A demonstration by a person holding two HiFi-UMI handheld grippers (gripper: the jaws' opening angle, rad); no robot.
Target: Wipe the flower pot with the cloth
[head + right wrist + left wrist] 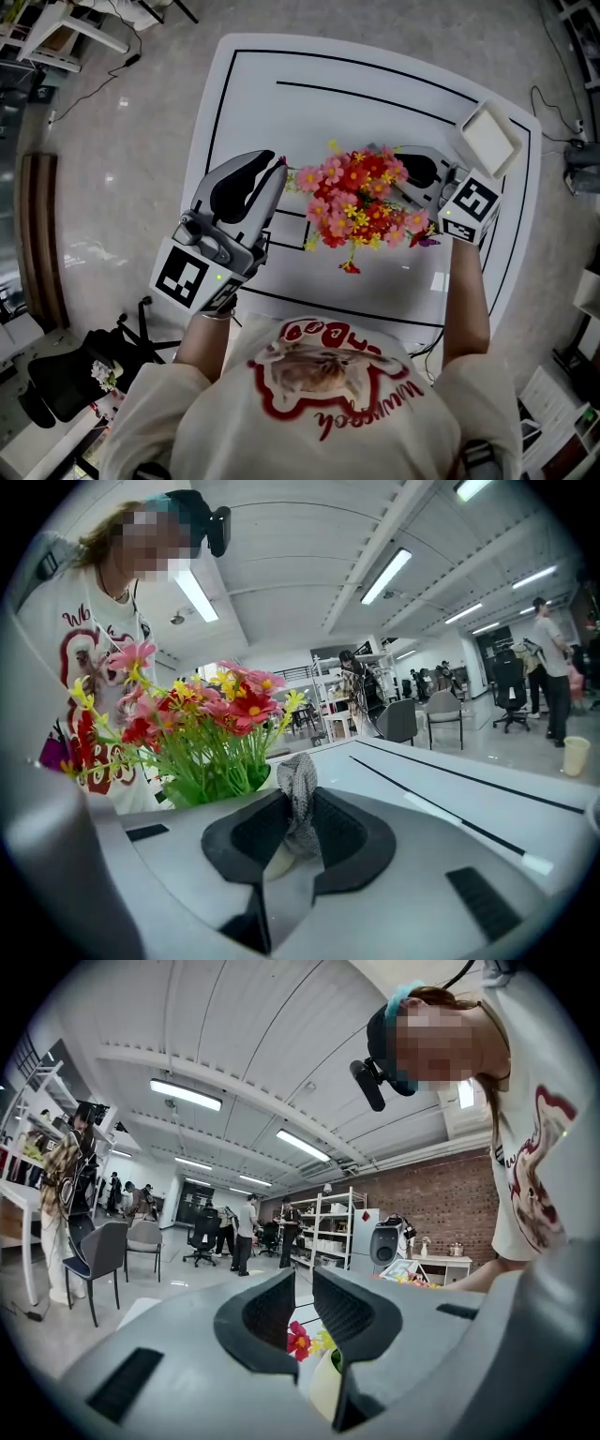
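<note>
Presently, the flower pot [324, 1387] is found over the middle of the tabletop [375, 89], its body hidden in the head view beneath a bunch of red, pink and yellow flowers [361, 202]. The left gripper [303, 1305] is held at the flowers' left side, jaws clenched to a slim gap; a white part of the pot is seen through that gap, but a hold on it cannot be confirmed. The right gripper [301, 808] is placed at the flowers' right side, jaws clamped on a grey mesh cloth [298, 772], with the pot's white wall seen just below the cloth. A white tray [487, 139] is noted at the far right corner
</note>
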